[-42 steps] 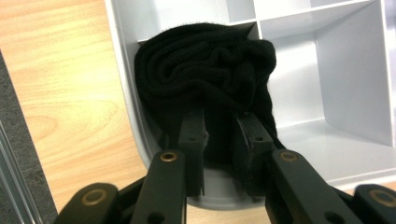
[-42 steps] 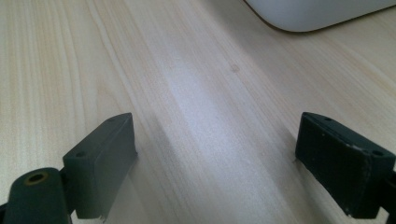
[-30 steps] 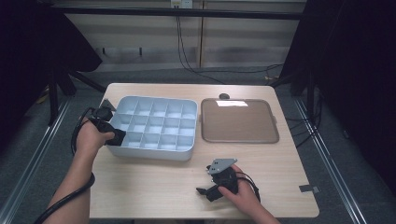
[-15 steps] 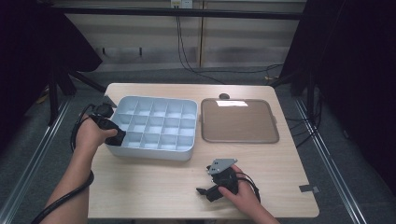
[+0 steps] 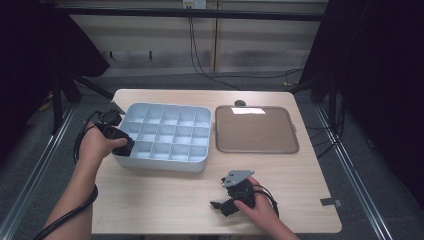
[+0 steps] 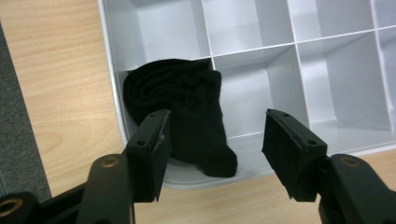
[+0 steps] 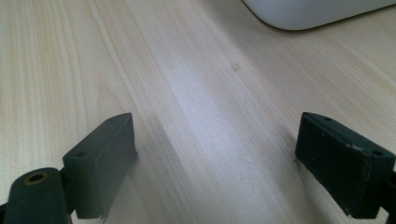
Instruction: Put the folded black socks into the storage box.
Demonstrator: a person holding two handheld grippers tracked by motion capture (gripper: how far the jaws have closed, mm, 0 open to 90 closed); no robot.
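Now the left gripper point(image 6: 212, 140) has just been opening its jaws, and they stand spread over the near left corner of the pale grey plastic compartment tray point(image 5: 197, 162). Compared with the high view of a moment ago, the hand has barely shifted; only the jaws have parted. A black rolled fabric sock point(image 6: 187, 112) lies in that corner compartment, loose between the jaws, with neither pad pressing on it. This reads as a release: the sock appears to be delivered into its cell, so the placing step looks done and the gripper can likely draw back.

The sock is a soft, matt black bundle, rolled at the far end against the divider, with a flatter tail pointing toward the camera and lying up on the tray's near rim. It fills most of its cell; the neighbouring cells seen in the left gripper view hold nothing.

Further right, a flat brown square lid with rounded corners point(image 5: 256, 129) lies beside the tray on the light wooden table point(image 5: 150, 200). At the near right, the right gripper point(image 7: 219, 158) rests low over bare wood, jaws wide apart and holding nothing.
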